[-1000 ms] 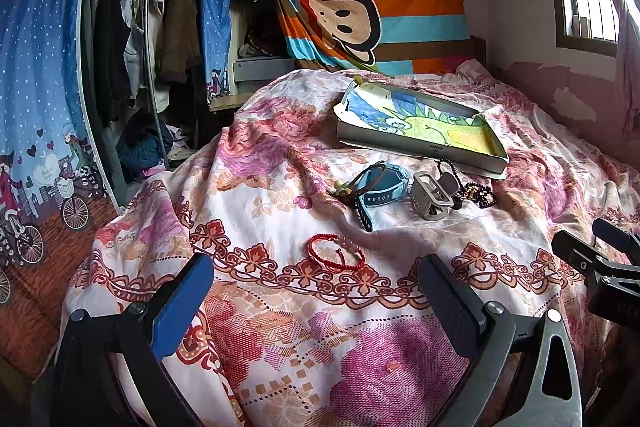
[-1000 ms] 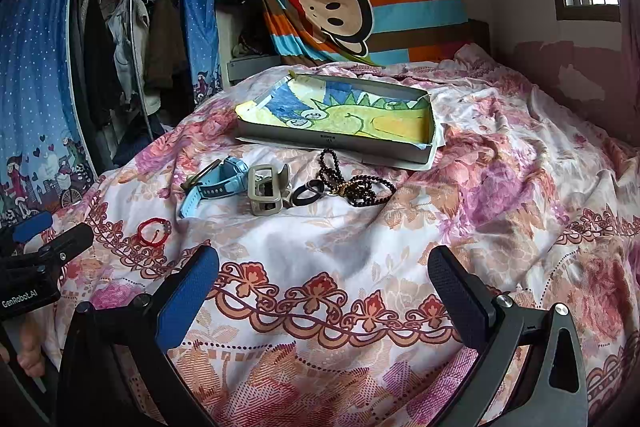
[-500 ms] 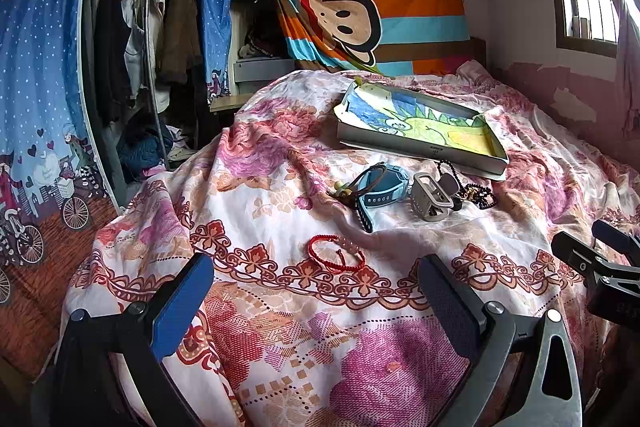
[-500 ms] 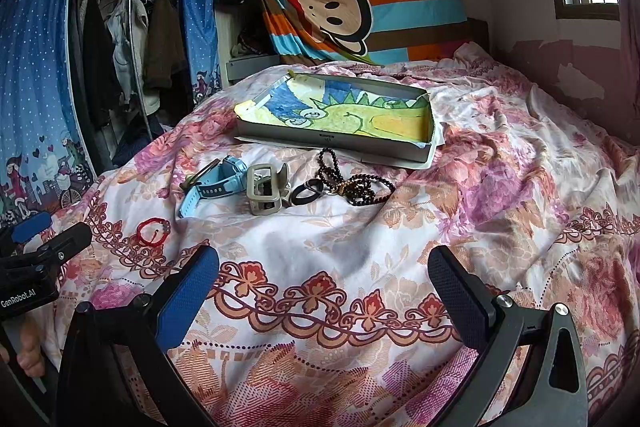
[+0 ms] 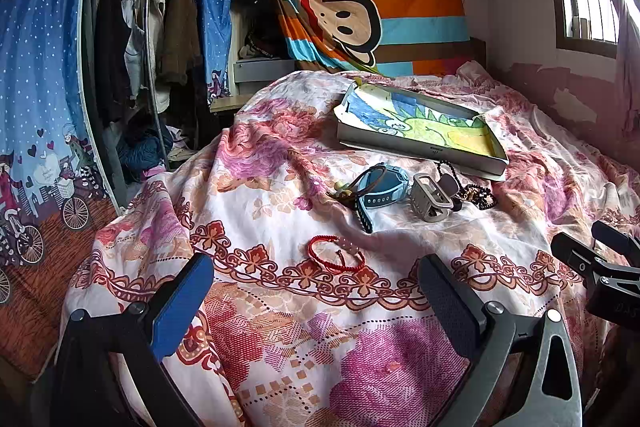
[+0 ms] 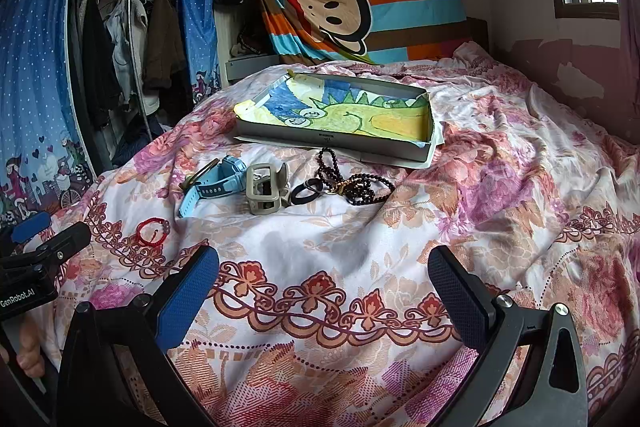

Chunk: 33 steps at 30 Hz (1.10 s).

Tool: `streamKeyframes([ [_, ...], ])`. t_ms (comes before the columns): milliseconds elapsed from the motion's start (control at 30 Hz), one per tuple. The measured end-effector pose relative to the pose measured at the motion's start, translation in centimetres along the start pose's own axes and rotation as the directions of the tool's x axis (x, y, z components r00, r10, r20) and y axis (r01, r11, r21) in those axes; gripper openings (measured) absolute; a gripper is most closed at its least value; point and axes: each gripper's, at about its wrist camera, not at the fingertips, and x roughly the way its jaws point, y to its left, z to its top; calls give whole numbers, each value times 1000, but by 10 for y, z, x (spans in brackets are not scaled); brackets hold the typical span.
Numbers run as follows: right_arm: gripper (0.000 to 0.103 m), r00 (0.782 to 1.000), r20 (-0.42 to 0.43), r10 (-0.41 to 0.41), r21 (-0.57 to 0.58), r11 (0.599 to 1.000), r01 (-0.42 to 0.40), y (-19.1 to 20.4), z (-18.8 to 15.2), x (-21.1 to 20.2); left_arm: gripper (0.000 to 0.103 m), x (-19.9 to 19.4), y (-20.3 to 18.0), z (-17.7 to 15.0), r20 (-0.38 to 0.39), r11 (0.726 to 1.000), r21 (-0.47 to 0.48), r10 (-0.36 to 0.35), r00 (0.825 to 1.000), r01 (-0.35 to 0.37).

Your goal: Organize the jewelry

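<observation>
From the left wrist view, the left tool (image 5: 312, 291) stands wide apart and holds nothing, poised low over the floral bedspread (image 5: 280, 347). Just ahead of it, between the lines of its two fingers, lies the red cord bracelet (image 5: 337, 254), flat on the cloth and untouched. Further ahead and a little to its right sit the blue watch (image 5: 380, 189), the grey clasp-like case (image 5: 431, 195) and the dark bead necklace (image 5: 478, 194), bunched close together. Beyond them rests the shallow tray (image 5: 420, 151), lined with a child's drawing; nothing lies in it. The right tool (image 5: 596, 259) shows at the far right edge.

From the right wrist view, the right tool (image 6: 324, 281) is likewise spread wide and empty. Ahead of it and slightly left are the blue watch (image 6: 216, 183), the grey case (image 6: 264, 189), a black ring (image 6: 306, 193) and the bead necklace (image 6: 356, 185), the ring and beads touching. The red bracelet (image 6: 152, 230) lies well off to its left, near the left tool (image 6: 44, 239). The tray (image 6: 332, 139) sits beyond the cluster.

The sorting seems not yet begun: every piece is on the bed, none in the tray. A likely first move is for the left tool to go forward and down over the red bracelet, closing on one side of the thin cord without pinching up the soft cloth beneath.
</observation>
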Motion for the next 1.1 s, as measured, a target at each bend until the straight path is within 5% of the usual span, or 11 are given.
streamKeyframes([
  [500, 102, 998, 50, -36, -41, 998, 38, -7, -3, -1, 103, 4, 3, 4, -21, 1000, -11, -7, 1000, 7],
  [800, 102, 996, 4, 88, -123, 989, -87, -12, 25, 16, 101, 44, 27, 13, -154, 987, -129, -120, 981, 100],
  [967, 102, 985, -105, 140, -148, 977, -154, -6, 40, 47, 77, 76, 38, 19, -228, 966, -215, -193, 954, 144],
  [1100, 102, 966, -174, 189, -117, 970, -211, -6, 50, 74, 58, 103, 44, 12, -308, 935, -310, -270, 912, 173],
])
